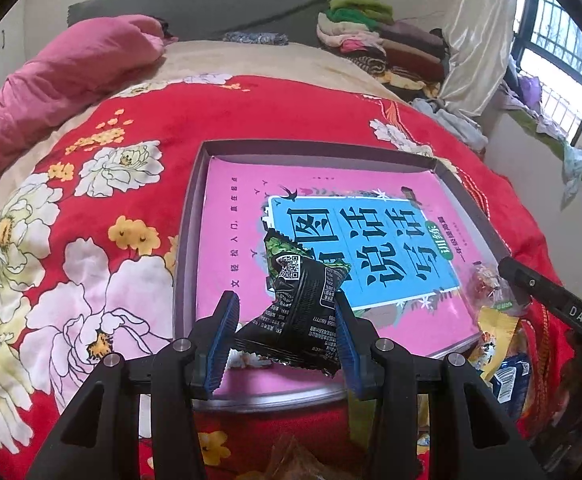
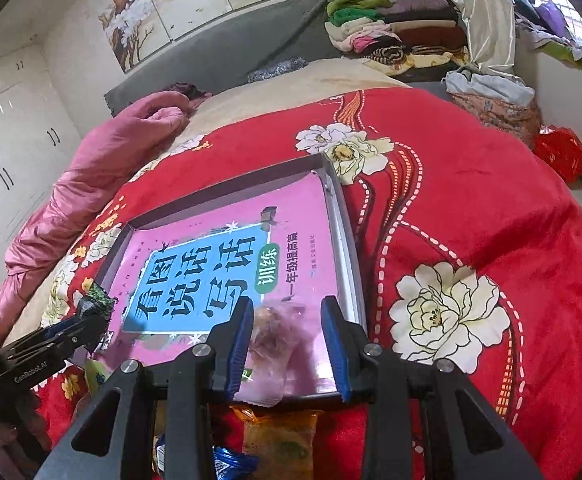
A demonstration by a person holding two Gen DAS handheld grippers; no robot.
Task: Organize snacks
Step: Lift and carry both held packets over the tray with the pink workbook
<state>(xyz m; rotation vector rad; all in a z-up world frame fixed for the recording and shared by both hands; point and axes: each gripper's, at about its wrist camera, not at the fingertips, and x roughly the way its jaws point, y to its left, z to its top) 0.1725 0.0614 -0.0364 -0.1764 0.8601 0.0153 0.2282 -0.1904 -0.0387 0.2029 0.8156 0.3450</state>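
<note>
Now your left gripper [image 1: 287, 330] clamps a black snack packet [image 1: 303, 304]; your right gripper [image 2: 287, 330] clamps a clear-wrapped snack [image 2: 277, 334]. Released tilted, either could slide off the glossy book [image 1: 371, 248] in the box [image 1: 187, 216].

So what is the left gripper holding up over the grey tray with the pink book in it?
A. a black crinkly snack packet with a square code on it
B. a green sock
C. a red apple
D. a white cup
A: the left gripper has its blue pads closed on a black crinkly snack packet with a square code, above the pink book in the grey tray.
</note>
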